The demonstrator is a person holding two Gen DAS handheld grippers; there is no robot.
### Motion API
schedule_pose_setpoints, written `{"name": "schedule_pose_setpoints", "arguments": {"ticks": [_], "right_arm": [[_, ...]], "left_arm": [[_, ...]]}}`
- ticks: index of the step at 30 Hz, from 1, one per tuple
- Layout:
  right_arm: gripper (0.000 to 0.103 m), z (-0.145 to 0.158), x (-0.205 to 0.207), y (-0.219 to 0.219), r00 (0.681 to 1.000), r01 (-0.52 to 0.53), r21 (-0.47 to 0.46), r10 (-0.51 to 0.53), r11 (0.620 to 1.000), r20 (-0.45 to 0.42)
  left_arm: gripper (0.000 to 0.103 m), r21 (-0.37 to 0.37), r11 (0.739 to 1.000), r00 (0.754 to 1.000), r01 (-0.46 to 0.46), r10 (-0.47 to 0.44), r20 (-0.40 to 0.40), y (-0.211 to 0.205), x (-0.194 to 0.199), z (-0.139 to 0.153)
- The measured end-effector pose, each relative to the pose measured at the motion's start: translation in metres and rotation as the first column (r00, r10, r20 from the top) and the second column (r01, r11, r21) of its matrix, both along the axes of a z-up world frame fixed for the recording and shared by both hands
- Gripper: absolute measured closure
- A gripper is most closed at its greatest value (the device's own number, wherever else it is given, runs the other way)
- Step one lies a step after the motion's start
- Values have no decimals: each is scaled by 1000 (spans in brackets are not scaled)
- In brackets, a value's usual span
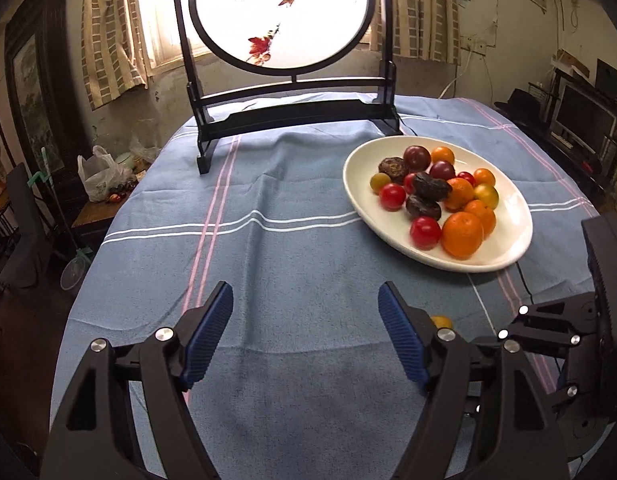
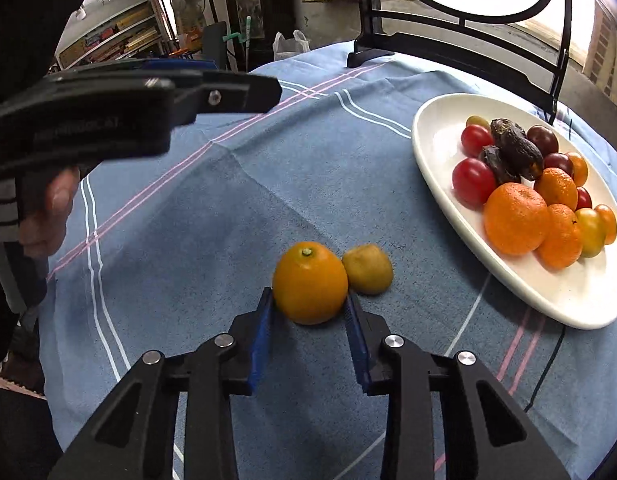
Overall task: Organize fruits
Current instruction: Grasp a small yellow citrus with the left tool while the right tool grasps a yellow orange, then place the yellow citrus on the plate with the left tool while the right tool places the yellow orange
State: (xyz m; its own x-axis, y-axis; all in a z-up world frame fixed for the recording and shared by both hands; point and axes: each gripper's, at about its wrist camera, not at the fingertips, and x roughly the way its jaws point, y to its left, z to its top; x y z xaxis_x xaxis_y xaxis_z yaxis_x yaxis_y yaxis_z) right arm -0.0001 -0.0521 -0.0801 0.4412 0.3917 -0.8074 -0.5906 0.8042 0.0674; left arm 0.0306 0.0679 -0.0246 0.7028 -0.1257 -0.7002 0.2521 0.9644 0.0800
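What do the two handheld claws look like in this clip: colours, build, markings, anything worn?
Both the left claw and right claw are black angular linkages with silver round pivot bolts and ribbed blue finger pads. The right wrist view shows faint embossed lettering on the left unit's body, unreadable, and a dark sleeve beside it.

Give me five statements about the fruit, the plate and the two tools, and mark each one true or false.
1. The right tool has its pads against an orange citrus fruit on the cloth. True.
2. The left tool grips a tomato. False: nothing is between its pads.
3. The white plate holds mixed fruit. True.
4. A yellow-green fruit lies beside the citrus fruit. True.
5. The plate sits on bare wood. False: it rests on a blue striped tablecloth.
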Motion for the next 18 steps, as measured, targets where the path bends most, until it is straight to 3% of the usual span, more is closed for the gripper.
{"name": "schedule_pose_setpoints", "arguments": {"ticks": [4,9,14,15,16,18], "right_arm": [[69,12,-22,-27,1000,-2,18,2,1000,6],[69,19,-33,-86,994,107,18,-107,994,17],[68,21,-33,-119,985,167,41,-168,985,27],[68,21,-32,-121,985,169,46,-171,984,30],[68,21,-35,-124,985,171,51,-172,984,29],[68,20,-32,-123,985,167,57,-169,984,34]], "left_arm": [[30,18,996,996,87,-87,-23,-25,-7,-13],[30,79,978,980,195,-191,-56,-63,-15,-36],[31,81,973,972,214,-204,-117,-82,-7,-56],[44,81,974,971,213,-202,-129,-84,-5,-58],[72,81,972,966,219,-205,-155,-87,-3,-62],[75,79,976,966,205,-188,-180,-88,0,-66]]}}
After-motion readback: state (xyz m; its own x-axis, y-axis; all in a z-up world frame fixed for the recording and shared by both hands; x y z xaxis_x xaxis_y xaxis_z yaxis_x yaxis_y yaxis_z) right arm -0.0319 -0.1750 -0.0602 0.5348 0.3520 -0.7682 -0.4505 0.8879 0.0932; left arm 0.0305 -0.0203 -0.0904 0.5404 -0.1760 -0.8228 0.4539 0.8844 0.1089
